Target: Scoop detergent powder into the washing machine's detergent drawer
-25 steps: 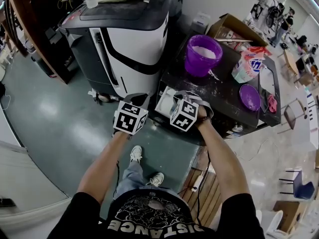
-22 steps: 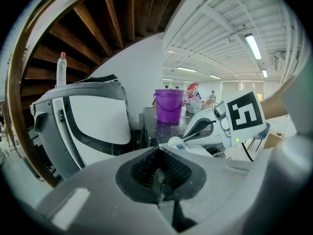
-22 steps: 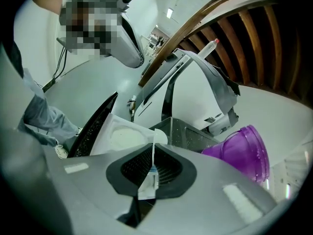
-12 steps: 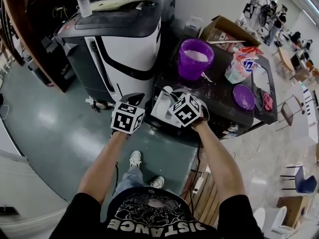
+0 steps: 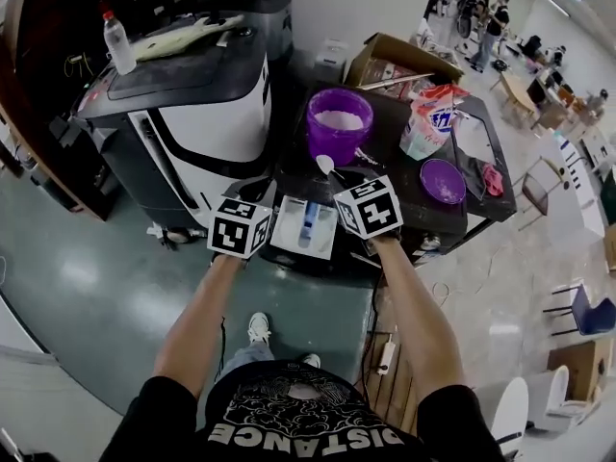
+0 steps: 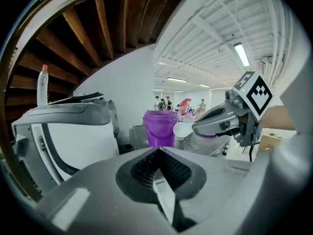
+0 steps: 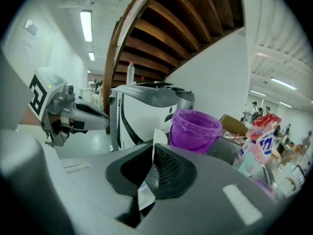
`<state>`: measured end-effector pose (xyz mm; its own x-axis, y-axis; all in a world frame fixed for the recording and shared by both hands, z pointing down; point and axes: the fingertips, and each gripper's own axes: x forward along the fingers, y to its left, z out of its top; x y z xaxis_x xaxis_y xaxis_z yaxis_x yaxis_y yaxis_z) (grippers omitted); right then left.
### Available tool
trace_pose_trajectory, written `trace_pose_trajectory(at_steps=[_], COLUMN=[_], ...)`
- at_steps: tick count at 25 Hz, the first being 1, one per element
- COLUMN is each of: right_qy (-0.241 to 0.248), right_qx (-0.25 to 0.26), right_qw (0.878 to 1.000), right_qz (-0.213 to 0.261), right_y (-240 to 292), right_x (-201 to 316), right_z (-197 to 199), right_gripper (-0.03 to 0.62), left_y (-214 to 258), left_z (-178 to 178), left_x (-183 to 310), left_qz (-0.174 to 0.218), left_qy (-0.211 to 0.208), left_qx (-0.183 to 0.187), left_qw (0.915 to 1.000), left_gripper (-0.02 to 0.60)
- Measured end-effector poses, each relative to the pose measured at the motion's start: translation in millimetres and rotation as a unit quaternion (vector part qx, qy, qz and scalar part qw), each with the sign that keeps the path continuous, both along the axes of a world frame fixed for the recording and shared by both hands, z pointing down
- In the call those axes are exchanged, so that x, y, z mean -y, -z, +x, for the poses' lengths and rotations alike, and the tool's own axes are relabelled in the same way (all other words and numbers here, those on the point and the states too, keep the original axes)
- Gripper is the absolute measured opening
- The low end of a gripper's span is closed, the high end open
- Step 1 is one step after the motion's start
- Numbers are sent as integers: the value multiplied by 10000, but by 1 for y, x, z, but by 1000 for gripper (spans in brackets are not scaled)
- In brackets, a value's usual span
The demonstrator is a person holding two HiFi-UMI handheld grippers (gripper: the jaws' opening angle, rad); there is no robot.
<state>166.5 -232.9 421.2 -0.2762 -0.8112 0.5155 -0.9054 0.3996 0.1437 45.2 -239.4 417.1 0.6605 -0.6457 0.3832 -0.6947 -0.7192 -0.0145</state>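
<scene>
The washing machine's detergent drawer [image 5: 303,227] stands pulled out, white with a blue insert. My right gripper [image 5: 339,173] [image 7: 151,160] is shut on the handle of a white spoon [image 5: 325,166] [image 6: 185,129], held between the drawer and the purple bucket [image 5: 339,123] [image 7: 194,129] of white powder. Whether the spoon holds powder I cannot tell. My left gripper [image 5: 256,192] [image 6: 159,155] hovers just left of the drawer, jaws together, with only a thin pale sliver between its pads.
A detergent bag [image 5: 430,121] and a purple lid [image 5: 442,180] lie on the dark machine top [image 5: 395,176], right of the bucket. A grey-and-white appliance [image 5: 183,114] with a bottle [image 5: 117,43] on it stands to the left. People stand far back right.
My right gripper with the spoon has moved off the drawer toward the bucket, uncovering the drawer. The head view has shifted, and the left gripper stays beside the drawer.
</scene>
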Motion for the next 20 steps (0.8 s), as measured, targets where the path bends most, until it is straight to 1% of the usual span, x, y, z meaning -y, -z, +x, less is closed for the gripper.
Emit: trace_pose_trajectory(at_steps=[3, 6, 10, 16, 20], right_qy=[-349, -688, -1175, -1705, -1966], right_qx=[335, 495, 754, 1067, 1048], right_qw=[9988, 9961, 9891, 9754, 9694], right_qz=[123, 236, 464, 906, 1029], right_y=[13, 22, 34, 56, 58], right_x=[-2, -6, -12, -21, -23], right_z=[18, 37, 55, 62, 61], right_gripper=[37, 37, 37, 37, 37], left_y=[7, 13, 24, 42, 48], left_z=[11, 20, 27, 28, 25], left_x=[8, 16, 29, 45, 55], left_qz=[50, 96, 163, 262, 220], left_qy=[-162, -320, -478, -682, -769], left_qx=[-17, -9, -82, -216, -382], left_qw=[9999, 9994, 9987, 9971, 9961], left_gripper=[0, 0, 0, 0, 0])
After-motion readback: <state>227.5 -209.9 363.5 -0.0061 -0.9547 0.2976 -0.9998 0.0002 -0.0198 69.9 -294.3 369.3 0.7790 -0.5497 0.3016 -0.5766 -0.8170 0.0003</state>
